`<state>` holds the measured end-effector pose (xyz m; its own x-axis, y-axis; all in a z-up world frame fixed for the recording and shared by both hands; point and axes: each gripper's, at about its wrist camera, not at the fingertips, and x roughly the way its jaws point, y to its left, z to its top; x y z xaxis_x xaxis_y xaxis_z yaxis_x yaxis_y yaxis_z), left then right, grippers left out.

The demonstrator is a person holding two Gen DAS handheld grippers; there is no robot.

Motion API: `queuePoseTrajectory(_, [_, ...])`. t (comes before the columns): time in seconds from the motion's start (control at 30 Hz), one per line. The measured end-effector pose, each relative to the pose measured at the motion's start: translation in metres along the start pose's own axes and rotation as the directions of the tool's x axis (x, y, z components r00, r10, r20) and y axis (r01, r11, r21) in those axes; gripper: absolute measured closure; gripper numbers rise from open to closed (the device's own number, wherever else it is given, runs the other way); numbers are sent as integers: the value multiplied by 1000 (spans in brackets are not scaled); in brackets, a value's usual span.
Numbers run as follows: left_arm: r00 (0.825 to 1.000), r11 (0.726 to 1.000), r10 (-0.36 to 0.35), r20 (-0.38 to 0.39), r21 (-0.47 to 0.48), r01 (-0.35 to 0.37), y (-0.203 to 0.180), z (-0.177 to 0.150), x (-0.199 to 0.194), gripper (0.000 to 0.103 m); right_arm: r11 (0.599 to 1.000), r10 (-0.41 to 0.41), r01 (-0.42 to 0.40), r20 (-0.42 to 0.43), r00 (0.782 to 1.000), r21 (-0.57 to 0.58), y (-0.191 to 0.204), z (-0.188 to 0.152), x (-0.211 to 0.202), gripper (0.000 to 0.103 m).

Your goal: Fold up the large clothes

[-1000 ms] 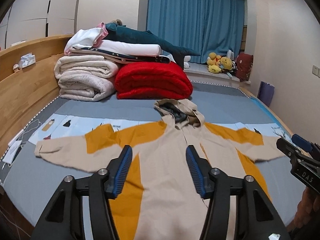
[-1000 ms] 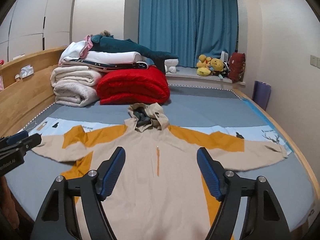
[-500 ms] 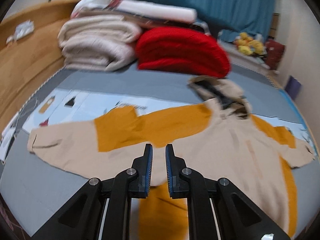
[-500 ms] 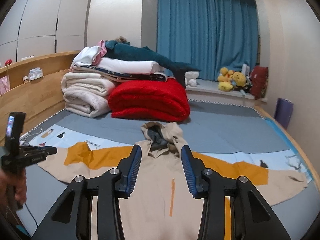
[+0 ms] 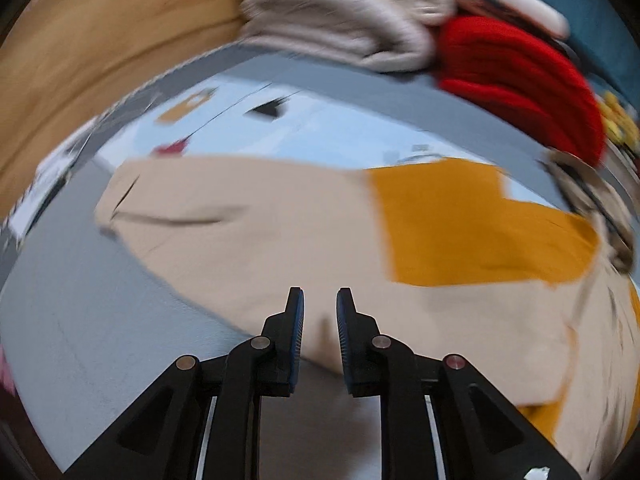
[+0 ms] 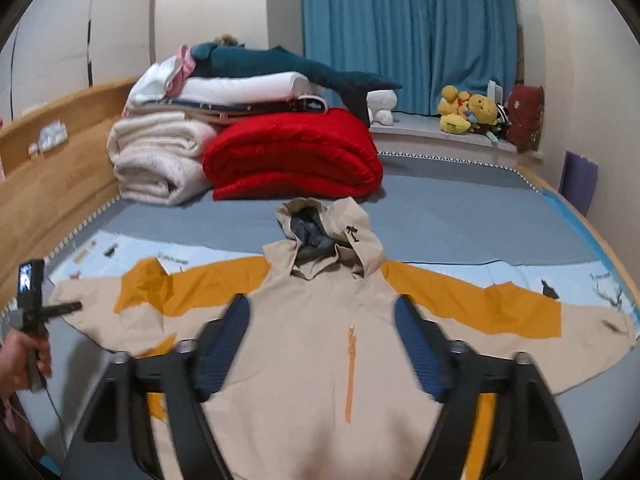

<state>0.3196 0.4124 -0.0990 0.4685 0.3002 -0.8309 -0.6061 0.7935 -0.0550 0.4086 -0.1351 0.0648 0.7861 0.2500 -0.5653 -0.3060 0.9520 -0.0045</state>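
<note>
A large beige and orange hooded jacket (image 6: 320, 344) lies flat, front up, on the grey bed (image 6: 440, 220), sleeves spread to both sides. My right gripper (image 6: 322, 312) is open and empty above the jacket's chest. My left gripper (image 5: 320, 308) hovers close over the lower edge of the jacket's left sleeve (image 5: 248, 236), its jaws a narrow gap apart with nothing between them; this view is blurred. The left gripper also shows at the far left of the right wrist view (image 6: 68, 307), over the sleeve end.
Folded cream blankets (image 6: 156, 160), a red quilt (image 6: 292, 156) and more folded bedding are stacked at the head of the bed. A wooden bed frame (image 6: 48, 184) runs along the left. Plush toys (image 6: 468, 114) sit on the sill by blue curtains.
My left gripper has moved left and down to the jacket's left sleeve, jaws still nearly closed. My right gripper has opened wide and dropped closer to the jacket's chest.
</note>
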Motion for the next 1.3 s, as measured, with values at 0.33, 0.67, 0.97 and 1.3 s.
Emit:
queuePoseTrajectory(0.33, [998,938,56,-30,-342,-63,115,15,41,70,999,26,-30,-109,994,-34,6,-14,39,51])
queuePoseTrajectory(0.67, [999,898,20,-46,-439,-38,138,18,61,97,999,39,-36,-214,976,19,-2,-28,69,40])
queuePoseTrajectory(0.97, [983,935,46,176,-354,20,78,68,-21,103,998,-70,67,-287,955,-20,-10,-35,85,87])
queuePoseTrajectory(1.3, [859,903,-425,284,199,381,-193,48,-156,103,998,-22,40,-342,940,46,-25,-42,80,54])
